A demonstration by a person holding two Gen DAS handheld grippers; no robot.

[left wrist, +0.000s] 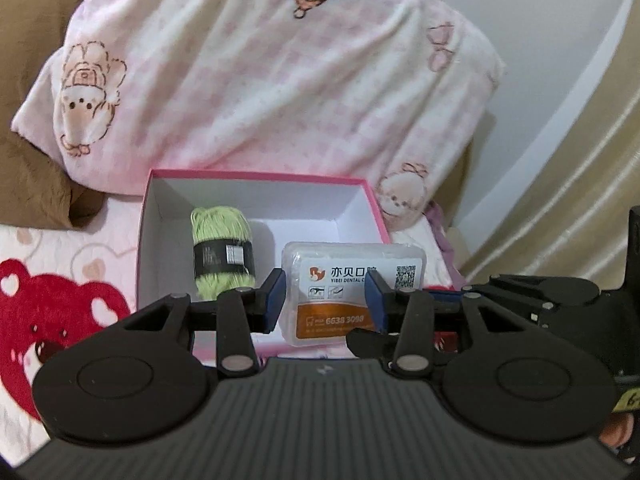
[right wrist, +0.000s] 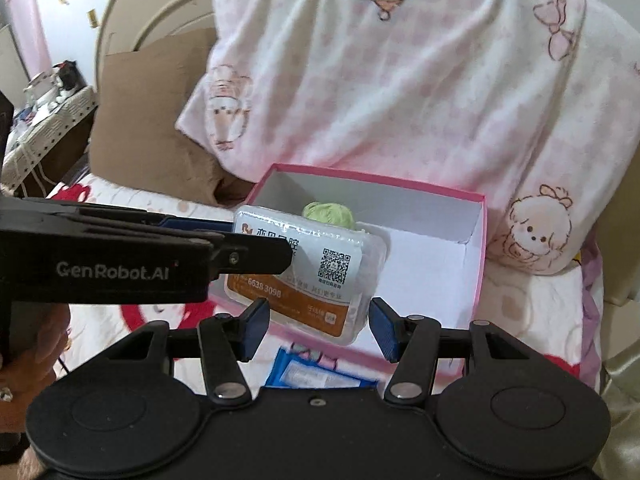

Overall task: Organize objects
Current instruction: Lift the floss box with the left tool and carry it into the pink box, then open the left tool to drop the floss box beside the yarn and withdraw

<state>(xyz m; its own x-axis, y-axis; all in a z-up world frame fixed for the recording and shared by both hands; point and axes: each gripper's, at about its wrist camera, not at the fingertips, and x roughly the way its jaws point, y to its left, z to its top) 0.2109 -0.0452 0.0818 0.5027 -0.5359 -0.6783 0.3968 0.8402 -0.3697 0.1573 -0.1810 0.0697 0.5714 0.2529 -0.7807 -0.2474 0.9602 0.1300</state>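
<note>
A clear plastic dental case (left wrist: 352, 280) with a white and orange label hangs tilted over the front edge of an open pink box (left wrist: 256, 174). My left gripper (left wrist: 326, 302) is shut on it, its blue pads pressing the case. In the right wrist view the left gripper (right wrist: 256, 240) comes in from the left and clamps the case (right wrist: 336, 266). My right gripper (right wrist: 320, 326) grips the case's lower end, a pad against each side. A light green yarn ball (left wrist: 222, 252) with a black band lies inside the box (right wrist: 380, 182); the case partly hides the yarn (right wrist: 330, 214).
A big pink cartoon pillow (left wrist: 280, 80) leans behind the box, with a brown cushion (left wrist: 36, 184) at its left. The box rests on a bed sheet with a red bear print (left wrist: 48, 308). A blue packet (right wrist: 316, 376) lies before the box. A cluttered side table (right wrist: 48, 100) stands far left.
</note>
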